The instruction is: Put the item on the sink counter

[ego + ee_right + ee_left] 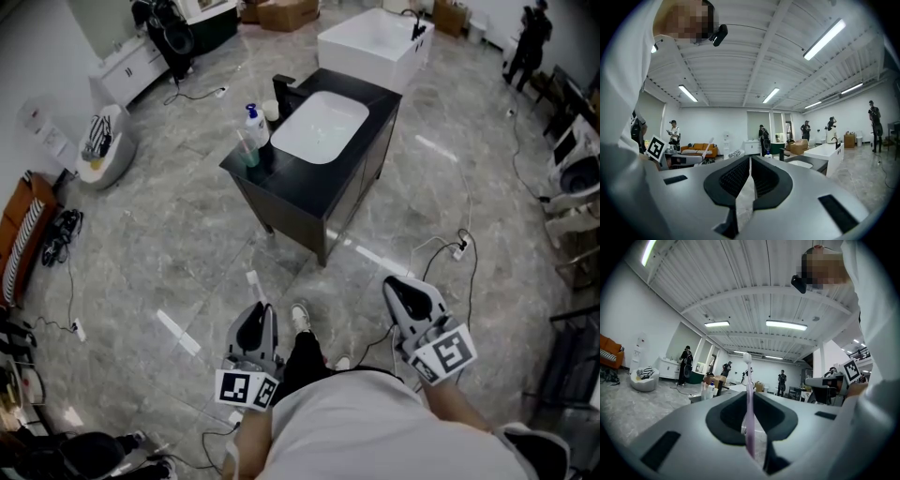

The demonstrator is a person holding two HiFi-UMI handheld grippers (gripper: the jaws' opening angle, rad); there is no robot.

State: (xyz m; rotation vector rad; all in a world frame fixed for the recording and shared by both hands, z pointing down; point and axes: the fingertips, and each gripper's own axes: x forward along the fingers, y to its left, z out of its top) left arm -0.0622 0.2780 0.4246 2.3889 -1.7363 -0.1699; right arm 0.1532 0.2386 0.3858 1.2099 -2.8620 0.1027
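Note:
The sink counter (323, 187) is a black vanity with a white basin (321, 127), standing on the floor ahead of me. My left gripper (259, 311) is held low near my legs, well short of the counter. It is shut on a pale lilac toothbrush (749, 399), which stands straight up between the jaws with its white head (747, 357) on top. My right gripper (405, 286) is at the same height on the other side, shut with nothing in it (750, 161). The counter also shows ahead of the right gripper (813, 161).
On the counter's left end stand a pump bottle (255, 127), a green cup (249, 155) and a black faucet (284, 94). A white bathtub (375, 42) sits behind. Cables (450, 248) and a white strip (178, 333) lie on the floor. People stand in the background.

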